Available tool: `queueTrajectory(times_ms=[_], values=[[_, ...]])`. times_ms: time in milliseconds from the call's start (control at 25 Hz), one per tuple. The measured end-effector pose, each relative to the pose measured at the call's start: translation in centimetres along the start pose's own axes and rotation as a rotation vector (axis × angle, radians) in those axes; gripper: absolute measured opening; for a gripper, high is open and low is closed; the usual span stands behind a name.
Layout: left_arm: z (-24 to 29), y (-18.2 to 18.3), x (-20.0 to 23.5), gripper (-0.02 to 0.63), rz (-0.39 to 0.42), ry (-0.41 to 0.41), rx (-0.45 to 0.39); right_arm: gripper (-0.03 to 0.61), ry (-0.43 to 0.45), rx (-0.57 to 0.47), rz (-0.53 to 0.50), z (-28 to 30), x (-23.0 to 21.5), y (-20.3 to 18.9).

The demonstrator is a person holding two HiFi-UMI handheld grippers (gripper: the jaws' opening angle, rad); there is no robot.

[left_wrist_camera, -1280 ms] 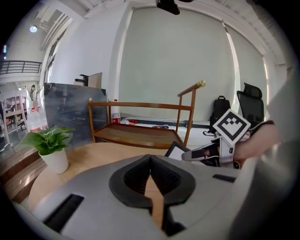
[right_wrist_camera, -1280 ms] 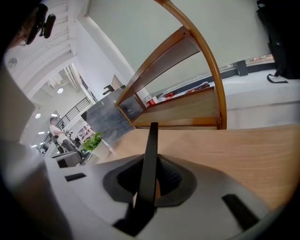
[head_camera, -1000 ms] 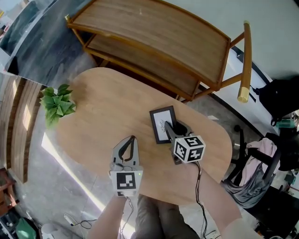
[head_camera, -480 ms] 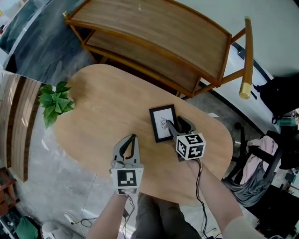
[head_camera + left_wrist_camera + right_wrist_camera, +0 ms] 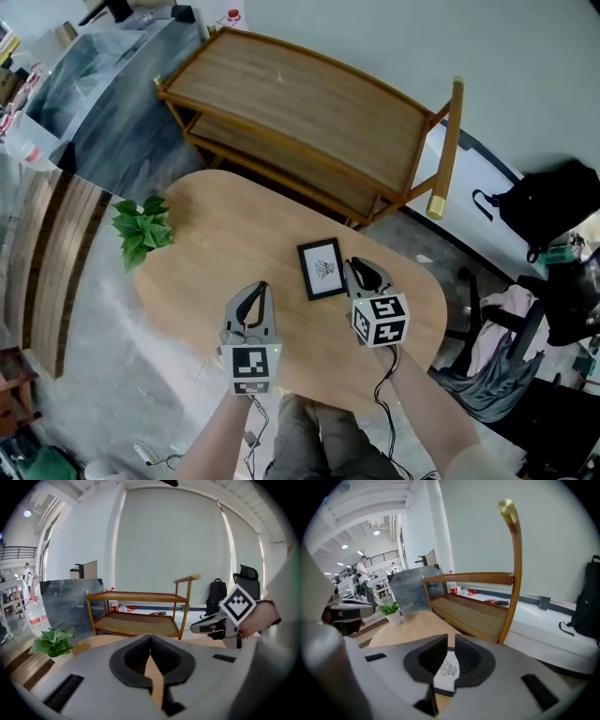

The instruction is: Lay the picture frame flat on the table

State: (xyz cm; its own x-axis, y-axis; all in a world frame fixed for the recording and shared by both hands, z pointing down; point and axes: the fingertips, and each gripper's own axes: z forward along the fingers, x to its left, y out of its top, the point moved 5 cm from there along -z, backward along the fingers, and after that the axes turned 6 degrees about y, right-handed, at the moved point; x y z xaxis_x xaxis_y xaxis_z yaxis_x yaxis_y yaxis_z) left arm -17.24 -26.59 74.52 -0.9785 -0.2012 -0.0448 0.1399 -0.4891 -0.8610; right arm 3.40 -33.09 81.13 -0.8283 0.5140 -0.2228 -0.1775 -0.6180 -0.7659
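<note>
The black picture frame [image 5: 322, 268] with a white drawing lies flat on the oval wooden table [image 5: 206, 225]. My right gripper [image 5: 352, 264] hovers just right of it and above the table. Its jaws have just been closing. A narrow gap is left between them, with nothing in it. In the right gripper view the picture frame [image 5: 446, 670] shows below through that gap of the right gripper [image 5: 451, 637]. My left gripper [image 5: 262, 286] is shut and empty, left of the frame and nearer the front edge. Its tips meet in the left gripper view [image 5: 150, 635].
A potted green plant [image 5: 143, 230] stands at the table's left edge. Behind the table is a two-shelf wooden cart [image 5: 300, 103] with a tall handle [image 5: 443, 150]. A black backpack [image 5: 548, 206] and a chair draped with clothes [image 5: 506, 337] are on the floor to the right.
Both grippers have risen off the table. The right gripper's jaws opened wide beside the frame, then narrowed, and it drew back from the frame, which stays flat.
</note>
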Motion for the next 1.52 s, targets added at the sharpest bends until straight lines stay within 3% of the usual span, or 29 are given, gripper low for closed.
queueTrajectory(times_ms=[400,640,920,1240,1400,1520], values=[[-8.2,10.0,1.1,0.005,0.033,0.019,-0.060,0.000,0.026,-0.147,-0.075,-13.4,6.2,11.8],[-14.7,15.3,-0.8,0.005,0.227,0.041,-0.122,-0.003,0.032,-0.242,-0.134,-22.7,9.2,16.9],[-21.8,22.9,-2.6,0.005,0.189,0.025,-0.231,-0.005,0.022,-0.301,-0.201,-31.6,11.2,20.9],[-29.7,27.2,-3.2,0.005,0.212,0.025,-0.302,-0.005,0.018,-0.394,-0.324,-41.2,14.0,25.1],[-33.6,28.2,-3.1,0.005,0.148,0.047,-0.370,-0.005,-0.007,-0.446,-0.419,-45.9,15.5,26.4],[-36.3,28.9,-3.0,0.005,0.096,0.051,-0.369,-0.005,0.011,-0.485,-0.448,-49.0,17.2,27.7]])
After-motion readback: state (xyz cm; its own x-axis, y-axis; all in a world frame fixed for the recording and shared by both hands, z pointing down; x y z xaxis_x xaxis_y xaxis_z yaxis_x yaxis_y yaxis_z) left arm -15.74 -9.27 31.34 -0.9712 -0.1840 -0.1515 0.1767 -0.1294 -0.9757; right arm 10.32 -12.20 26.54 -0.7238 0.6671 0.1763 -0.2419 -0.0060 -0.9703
